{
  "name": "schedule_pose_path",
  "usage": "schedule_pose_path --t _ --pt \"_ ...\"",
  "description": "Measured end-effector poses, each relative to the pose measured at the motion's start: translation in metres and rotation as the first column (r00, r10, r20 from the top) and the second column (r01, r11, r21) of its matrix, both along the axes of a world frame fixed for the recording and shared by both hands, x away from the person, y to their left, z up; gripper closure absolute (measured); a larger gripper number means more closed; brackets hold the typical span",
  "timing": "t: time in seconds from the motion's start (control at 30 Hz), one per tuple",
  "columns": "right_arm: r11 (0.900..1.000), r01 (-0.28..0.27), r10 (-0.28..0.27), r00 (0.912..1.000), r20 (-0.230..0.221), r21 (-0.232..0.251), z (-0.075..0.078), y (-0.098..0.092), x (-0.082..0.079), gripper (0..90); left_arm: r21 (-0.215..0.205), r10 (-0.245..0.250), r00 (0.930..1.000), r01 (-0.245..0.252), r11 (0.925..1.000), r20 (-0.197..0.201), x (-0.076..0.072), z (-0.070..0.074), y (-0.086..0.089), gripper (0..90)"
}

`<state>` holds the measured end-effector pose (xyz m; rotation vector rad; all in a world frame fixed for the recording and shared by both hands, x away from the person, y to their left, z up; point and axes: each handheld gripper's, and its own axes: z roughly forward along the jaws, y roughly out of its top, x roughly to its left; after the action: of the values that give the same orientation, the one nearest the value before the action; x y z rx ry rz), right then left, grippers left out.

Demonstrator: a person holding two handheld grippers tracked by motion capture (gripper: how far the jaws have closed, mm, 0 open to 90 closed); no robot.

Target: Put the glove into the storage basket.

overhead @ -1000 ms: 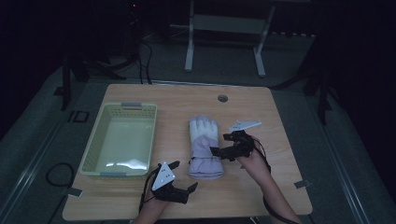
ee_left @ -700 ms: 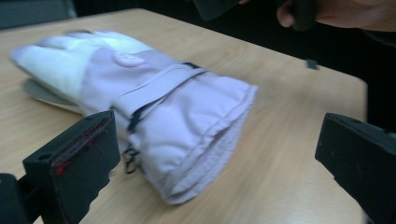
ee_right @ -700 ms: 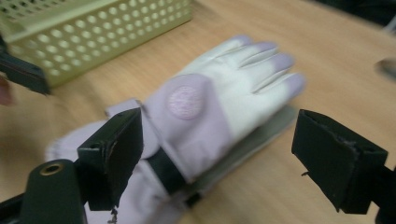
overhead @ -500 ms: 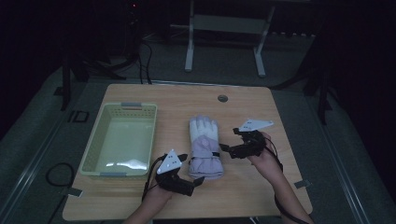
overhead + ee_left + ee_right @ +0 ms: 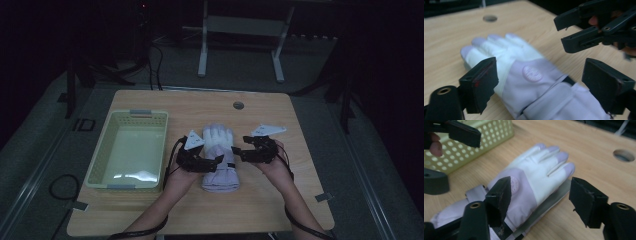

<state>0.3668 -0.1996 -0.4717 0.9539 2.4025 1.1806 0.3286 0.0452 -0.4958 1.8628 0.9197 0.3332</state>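
Observation:
A white and lilac glove (image 5: 218, 139) lies flat in the middle of the wooden table (image 5: 280, 200), fingers pointing away. My left gripper (image 5: 216, 160) is at the glove's left side over the cuff, my right gripper (image 5: 240, 153) at its right side, the two facing each other. In the left gripper view the gripper (image 5: 542, 83) is open and its jaws have just been closing, with the glove (image 5: 524, 70) low between them, untouched. In the right gripper view the gripper (image 5: 542, 201) is open and has also been closing, one jaw above the glove (image 5: 536, 173), the other above bare wood.
A pale green perforated basket (image 5: 135, 114) stands empty to the glove's left, close to my left hand. A round hole (image 5: 238, 105) is in the tabletop behind the glove. Dark floor, cables and a metal stand frame lie beyond the table.
My left gripper has risen from the table's front edge and moved forward to the glove's left side. The right gripper has stayed at the glove's right side. Both pairs of jaws stand narrower.

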Motion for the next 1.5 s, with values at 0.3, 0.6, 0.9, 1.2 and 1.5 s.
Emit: schedule_pose_path --t 0.3,0.6,0.9,1.2,1.5 --pt "1.000 0.026 -0.028 0.9962 -0.082 -0.017 -0.032 0.010 0.005 47.8 0.122 0.050 0.9919 -0.035 0.9919 -0.117 0.006 -0.040 -0.006 19.4" --pt "0.999 0.049 -0.048 0.9721 -0.229 -0.004 -0.064 0.005 0.009 43.2 0.056 0.056 0.9525 -0.041 0.9976 -0.299 0.021 -0.061 0.001 11.7" --pt "0.999 0.021 -0.001 0.9272 -0.375 0.049 -0.080 0.002 0.024 53.9 -0.064 -0.065 0.9142 0.043 0.9970 -0.400 0.038 -0.072 0.000 28.8" --pt "1.000 0.010 -0.005 0.9487 -0.316 0.015 -0.071 0.009 0.016 78.7 -0.053 -0.099 0.9142 0.085 0.9949 -0.393 0.037 -0.062 -0.002 60.9" --pt "0.999 0.032 -0.020 0.9567 -0.290 0.037 -0.058 0.009 0.010 80.6 -0.057 -0.119 0.9212 0.105 0.9928 -0.370 0.033 -0.043 -0.001 67.3"
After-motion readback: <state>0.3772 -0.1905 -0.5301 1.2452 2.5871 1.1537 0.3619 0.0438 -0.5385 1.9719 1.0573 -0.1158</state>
